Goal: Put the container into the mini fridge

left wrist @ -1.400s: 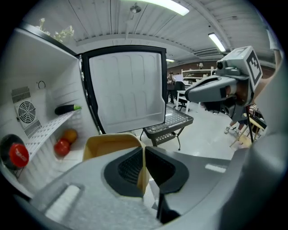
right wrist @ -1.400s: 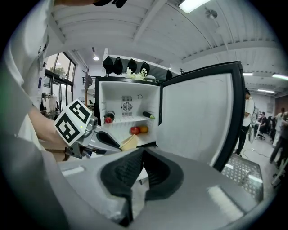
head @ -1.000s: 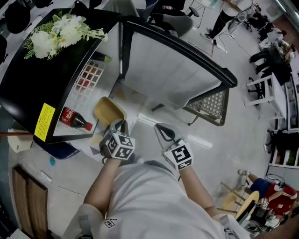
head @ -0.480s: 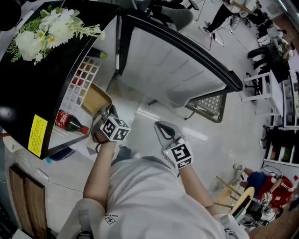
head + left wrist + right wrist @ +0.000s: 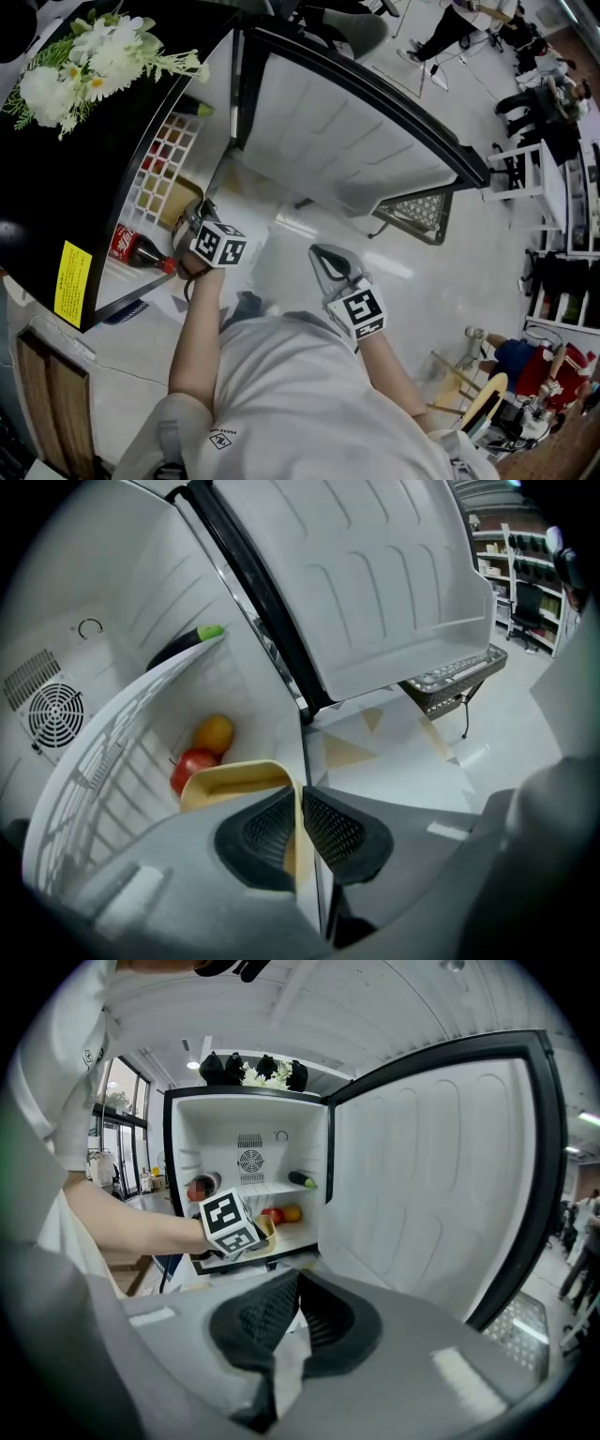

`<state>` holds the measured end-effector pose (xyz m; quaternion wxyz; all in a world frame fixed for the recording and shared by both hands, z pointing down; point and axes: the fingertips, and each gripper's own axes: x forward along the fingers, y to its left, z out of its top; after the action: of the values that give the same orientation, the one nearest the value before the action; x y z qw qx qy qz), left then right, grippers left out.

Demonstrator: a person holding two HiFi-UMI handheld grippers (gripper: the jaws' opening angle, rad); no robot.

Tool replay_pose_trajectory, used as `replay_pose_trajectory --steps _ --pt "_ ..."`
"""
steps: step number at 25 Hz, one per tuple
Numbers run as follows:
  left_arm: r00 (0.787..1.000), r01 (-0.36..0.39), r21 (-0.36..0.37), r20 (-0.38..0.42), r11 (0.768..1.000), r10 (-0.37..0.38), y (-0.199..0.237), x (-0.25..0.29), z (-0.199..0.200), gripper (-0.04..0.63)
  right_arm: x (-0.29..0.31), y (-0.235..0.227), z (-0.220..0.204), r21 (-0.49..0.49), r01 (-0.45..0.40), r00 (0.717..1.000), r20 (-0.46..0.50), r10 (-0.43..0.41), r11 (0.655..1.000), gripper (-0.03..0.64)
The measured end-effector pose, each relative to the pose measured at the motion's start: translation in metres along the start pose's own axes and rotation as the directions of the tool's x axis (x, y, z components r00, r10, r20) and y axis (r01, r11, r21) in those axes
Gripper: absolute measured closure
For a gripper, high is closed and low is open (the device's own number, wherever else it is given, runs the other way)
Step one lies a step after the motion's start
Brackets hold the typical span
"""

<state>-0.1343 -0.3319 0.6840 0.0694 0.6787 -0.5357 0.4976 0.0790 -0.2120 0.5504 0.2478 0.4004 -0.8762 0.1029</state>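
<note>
The black mini fridge (image 5: 103, 159) stands with its door (image 5: 366, 141) swung wide open. My left gripper (image 5: 199, 220) is shut on the rim of a pale yellow container (image 5: 234, 778) and holds it inside the fridge's lower compartment, under the white wire shelf (image 5: 103, 761). Behind the container lie a red apple (image 5: 190, 769) and an orange (image 5: 215, 733). The right gripper view shows the container (image 5: 266, 1232) just past the left gripper's marker cube (image 5: 230, 1224). My right gripper (image 5: 323, 262) hangs shut and empty in front of the open door, over the floor.
A cola bottle (image 5: 141, 251) lies at the left of the fridge's interior, and a dark green-tipped bottle (image 5: 192, 639) lies on the upper shelf. White flowers (image 5: 94, 56) sit on top of the fridge. A grey mesh thing (image 5: 422, 211) stands beyond the door. People and chairs are far right.
My left gripper has moved left and forward, carrying the container from in front of the fridge into its lower compartment. The right gripper has stayed put.
</note>
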Motion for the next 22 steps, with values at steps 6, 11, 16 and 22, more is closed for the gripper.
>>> replay_pose_trajectory --steps 6,11,16,22 --pt "0.999 -0.028 -0.022 -0.033 0.999 0.027 0.011 0.009 -0.008 0.569 -0.001 0.002 0.002 -0.007 -0.003 1.000 -0.003 0.003 1.000 0.614" --pt "0.998 -0.045 -0.040 -0.051 0.998 0.043 0.019 0.015 -0.013 0.569 -0.006 0.002 -0.002 -0.004 0.002 1.000 -0.012 -0.002 1.000 0.614" --pt "0.996 -0.067 -0.042 -0.063 0.997 0.065 0.028 0.022 -0.012 0.569 -0.009 0.002 -0.004 -0.006 0.003 1.000 -0.016 -0.003 1.000 0.614" --pt "0.994 -0.085 -0.045 -0.070 0.995 0.082 0.033 0.028 -0.011 0.568 -0.010 0.002 -0.004 -0.006 0.003 1.000 -0.016 -0.003 1.000 0.614"
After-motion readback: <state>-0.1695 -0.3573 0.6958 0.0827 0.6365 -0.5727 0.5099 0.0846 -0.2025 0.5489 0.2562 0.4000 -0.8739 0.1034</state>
